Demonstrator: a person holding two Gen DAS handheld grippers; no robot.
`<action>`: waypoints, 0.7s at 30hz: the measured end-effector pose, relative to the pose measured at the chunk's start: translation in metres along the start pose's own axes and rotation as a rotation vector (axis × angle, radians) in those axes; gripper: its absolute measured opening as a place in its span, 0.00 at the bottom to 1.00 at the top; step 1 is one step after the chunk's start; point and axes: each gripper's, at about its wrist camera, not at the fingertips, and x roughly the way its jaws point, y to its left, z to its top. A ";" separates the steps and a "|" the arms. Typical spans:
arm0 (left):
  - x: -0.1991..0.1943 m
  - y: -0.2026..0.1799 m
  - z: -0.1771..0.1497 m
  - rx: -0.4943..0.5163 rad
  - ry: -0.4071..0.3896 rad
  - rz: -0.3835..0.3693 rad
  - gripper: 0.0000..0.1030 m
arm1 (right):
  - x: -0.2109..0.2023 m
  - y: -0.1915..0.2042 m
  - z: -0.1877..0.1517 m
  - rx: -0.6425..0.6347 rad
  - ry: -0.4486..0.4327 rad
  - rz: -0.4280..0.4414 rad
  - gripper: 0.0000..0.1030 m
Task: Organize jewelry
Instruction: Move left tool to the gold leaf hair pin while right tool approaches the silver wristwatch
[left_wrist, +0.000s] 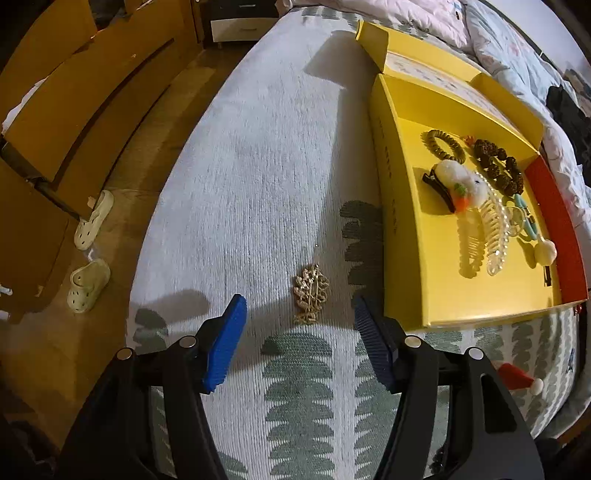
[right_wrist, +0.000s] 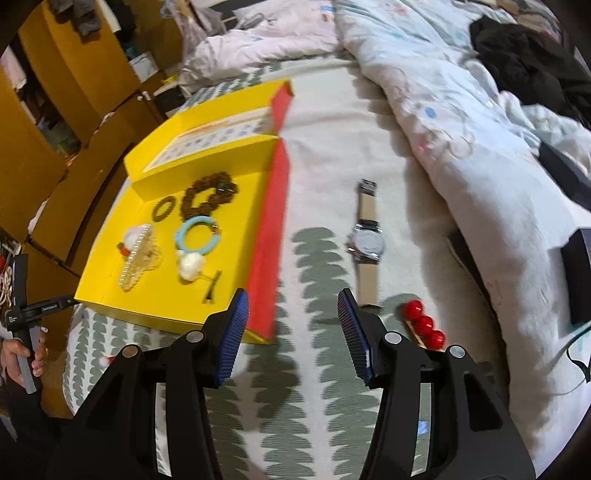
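A gold leaf brooch (left_wrist: 310, 293) lies on the bedspread, just ahead of my open, empty left gripper (left_wrist: 299, 317). To its right stands a yellow box (left_wrist: 406, 258) holding a coil hair tie (left_wrist: 443, 144), a dark bead bracelet (left_wrist: 498, 166), a pompom clip (left_wrist: 458, 186) and a clear claw clip (left_wrist: 487, 236). In the right wrist view my right gripper (right_wrist: 293, 314) is open and empty, beside the box's red edge (right_wrist: 271, 229). A wristwatch (right_wrist: 367, 240) and a red ball clip (right_wrist: 424, 325) lie on the bedspread to the right of it.
A small red Santa hat clip (left_wrist: 517, 376) lies near the bed's front edge. A rumpled quilt (right_wrist: 461, 110) with black clothing (right_wrist: 528, 62) and dark boxes (right_wrist: 576, 273) covers the right side. Slippers (left_wrist: 90, 251) sit on the floor by wooden cabinets (left_wrist: 74, 110).
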 end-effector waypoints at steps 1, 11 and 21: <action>0.001 0.001 0.001 0.001 0.003 0.000 0.59 | 0.002 -0.006 0.000 0.009 0.007 -0.008 0.52; 0.018 0.006 0.007 -0.022 0.061 -0.021 0.59 | 0.013 -0.058 -0.001 0.107 0.054 -0.043 0.52; 0.025 0.007 0.011 -0.035 0.083 -0.037 0.59 | 0.035 -0.051 0.025 0.092 0.075 -0.011 0.52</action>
